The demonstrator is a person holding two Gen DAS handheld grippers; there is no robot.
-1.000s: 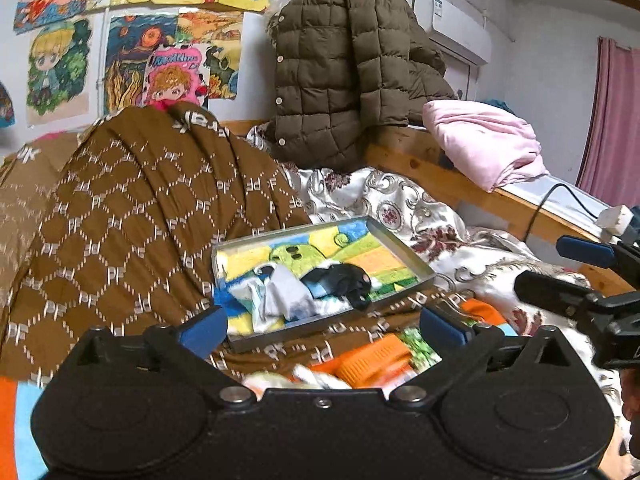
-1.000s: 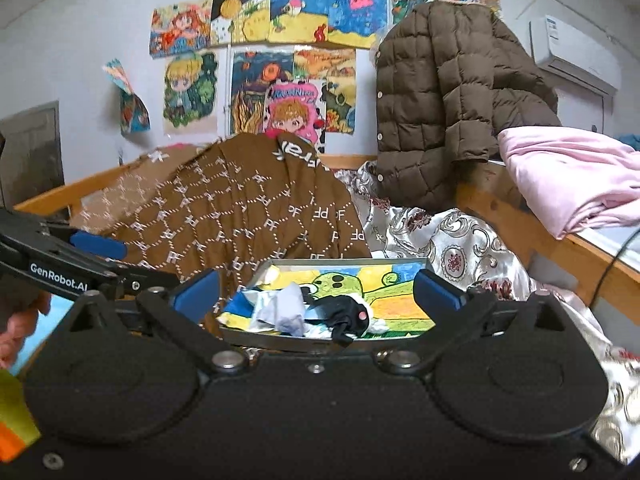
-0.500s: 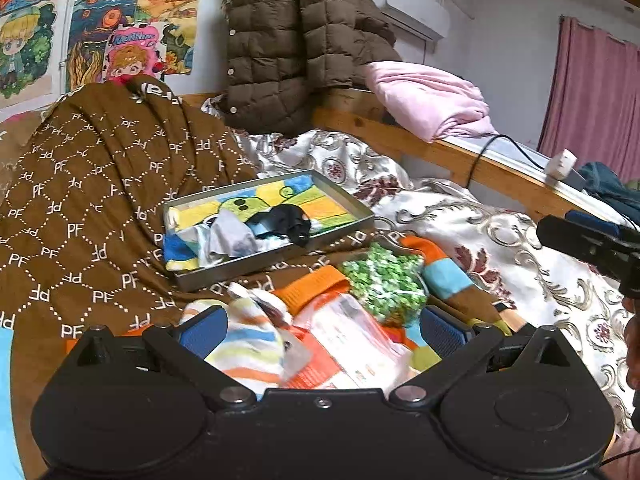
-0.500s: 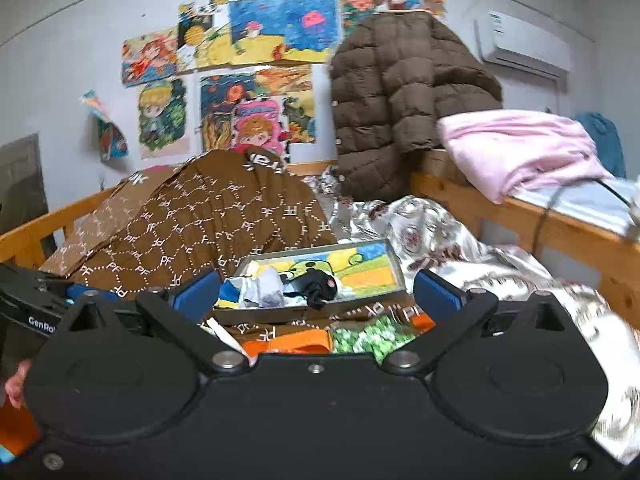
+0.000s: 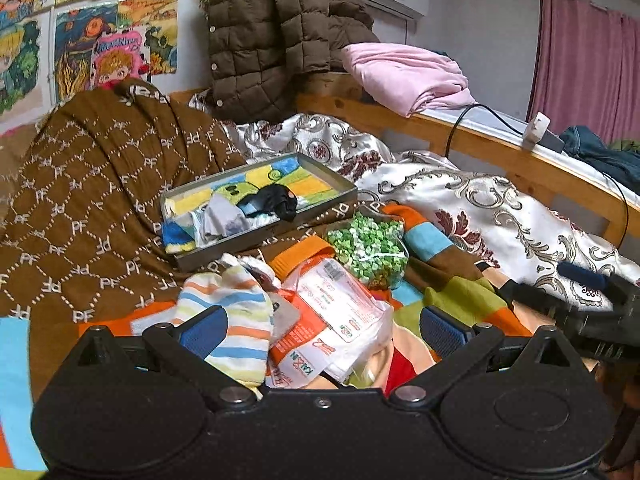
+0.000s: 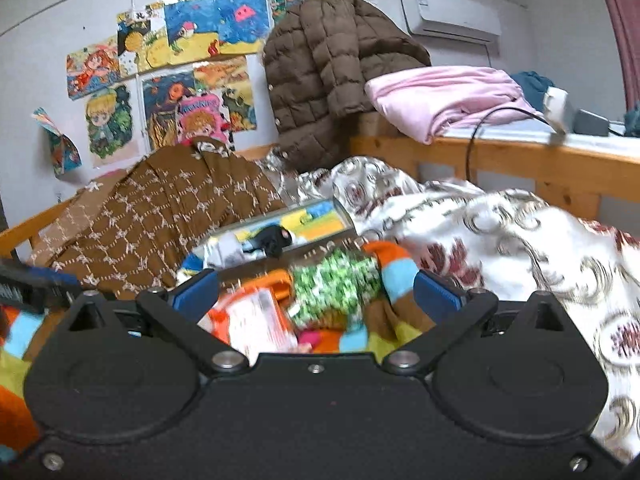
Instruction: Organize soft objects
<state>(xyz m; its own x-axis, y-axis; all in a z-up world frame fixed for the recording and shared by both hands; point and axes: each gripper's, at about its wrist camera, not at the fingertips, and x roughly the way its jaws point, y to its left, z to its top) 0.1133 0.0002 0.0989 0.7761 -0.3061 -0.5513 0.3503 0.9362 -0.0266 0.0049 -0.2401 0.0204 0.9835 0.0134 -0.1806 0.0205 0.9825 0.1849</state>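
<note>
A grey tray (image 5: pixel 264 236) with a colourful lining lies on the bed and holds a black sock (image 5: pixel 276 202) and a pale grey cloth (image 5: pixel 222 218). In front of it lie a striped sock (image 5: pixel 232 320), an orange-and-white plastic packet (image 5: pixel 332 312) and a green-and-white speckled bag (image 5: pixel 370 248). My left gripper (image 5: pixel 322 326) is open just above the striped sock and the packet. My right gripper (image 6: pixel 316 294) is open over the speckled bag (image 6: pixel 334 284) and the packet (image 6: pixel 256 320), with the tray (image 6: pixel 280 236) beyond; its fingers also show at the left wrist view's right edge.
A brown patterned blanket (image 5: pixel 92 208) is heaped at the left, a white floral quilt (image 5: pixel 480 208) at the right. A wooden rail (image 5: pixel 500 156) with a black cable borders the bed. A brown padded jacket (image 5: pixel 276 36) and pink bedding (image 5: pixel 404 72) sit behind.
Both grippers have tilted down and moved toward the pile in front of the tray; the striped sock, packet and speckled bag have come into view. Both stay open.
</note>
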